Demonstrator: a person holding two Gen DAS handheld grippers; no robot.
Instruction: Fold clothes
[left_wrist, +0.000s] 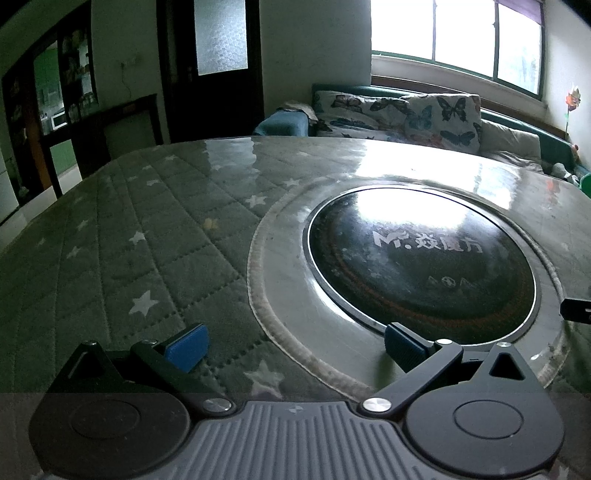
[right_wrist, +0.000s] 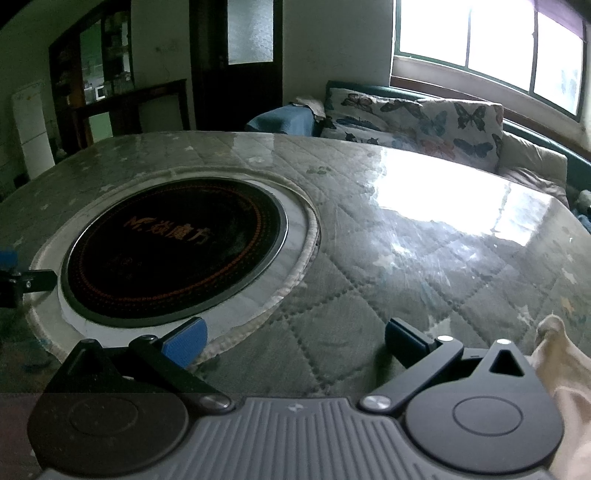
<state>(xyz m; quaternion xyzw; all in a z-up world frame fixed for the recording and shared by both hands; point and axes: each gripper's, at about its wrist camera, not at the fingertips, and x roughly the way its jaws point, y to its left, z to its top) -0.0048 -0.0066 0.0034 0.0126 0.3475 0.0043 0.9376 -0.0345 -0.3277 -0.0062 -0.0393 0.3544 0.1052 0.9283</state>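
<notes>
The left tool (left_wrist: 295, 347) hangs low over the desk (left_wrist: 140, 229), its blue pads (left_wrist: 188, 345) spread wide with nothing between them. Under it lies the green quilted star cover beneath a glossy clear sheet. Just to its right, in the middle of the desk, sits the round black induction cooktop (left_wrist: 421, 269), ringed by the cover's pale stitched cut-out edge. At the right border of the left wrist view the tip of the other tool just shows.

Past the cooktop (right_wrist: 173, 251) is the right tool (right_wrist: 295, 341), also released, jaws wide and empty, over bare quilted cover. At the far right, close beside that tool's body, a pale peach cloth (right_wrist: 561, 373) rises into the right wrist view. This is likely the garment to fold, though only a bunched edge shows and its type cannot be told. Neither tool touches it.

The step in hand looks like fetching the garment and spreading it. To do that well, I would turn the right tool toward the cloth, pinch a single layer at an edge or corner, not the bunch, then draw it onto the quilted part, away from the cooktop. The slick sheet may let it slide.
</notes>
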